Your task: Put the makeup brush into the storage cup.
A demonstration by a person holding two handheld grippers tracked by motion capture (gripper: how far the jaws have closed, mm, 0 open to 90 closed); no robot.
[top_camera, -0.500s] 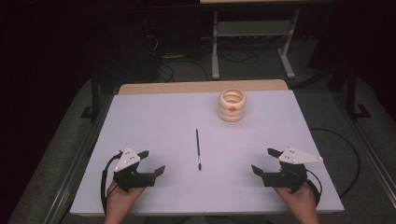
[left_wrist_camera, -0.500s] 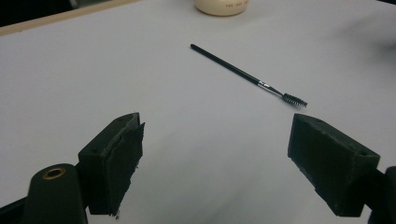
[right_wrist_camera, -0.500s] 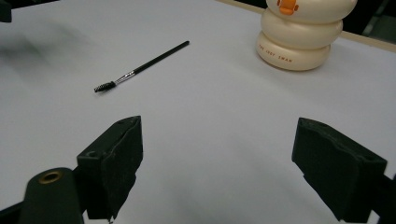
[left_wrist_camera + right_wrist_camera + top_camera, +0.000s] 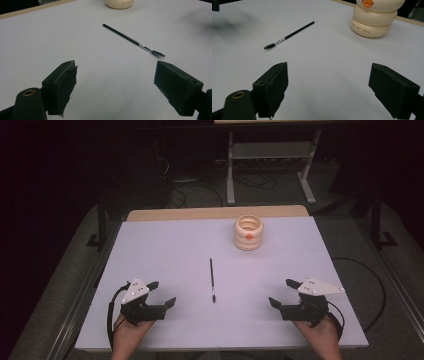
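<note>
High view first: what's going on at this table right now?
A person sits at a white table with a two-jaw gripper in each hand. The left gripper and the right gripper both rest near the table's front edge, jaws open and holding nothing. Between them lies a thin black brush, bristle end toward the person, untouched. Farther back stands a cream ringed holder with an orange mark. Nothing has been picked up yet.

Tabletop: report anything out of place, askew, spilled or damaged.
Nothing stands out. The thin black brush lies flat mid-table, bristles toward the person. The cream ringed holder stands upright at the far edge. Left gripper and right gripper rest open, nothing between their jaws.
</note>
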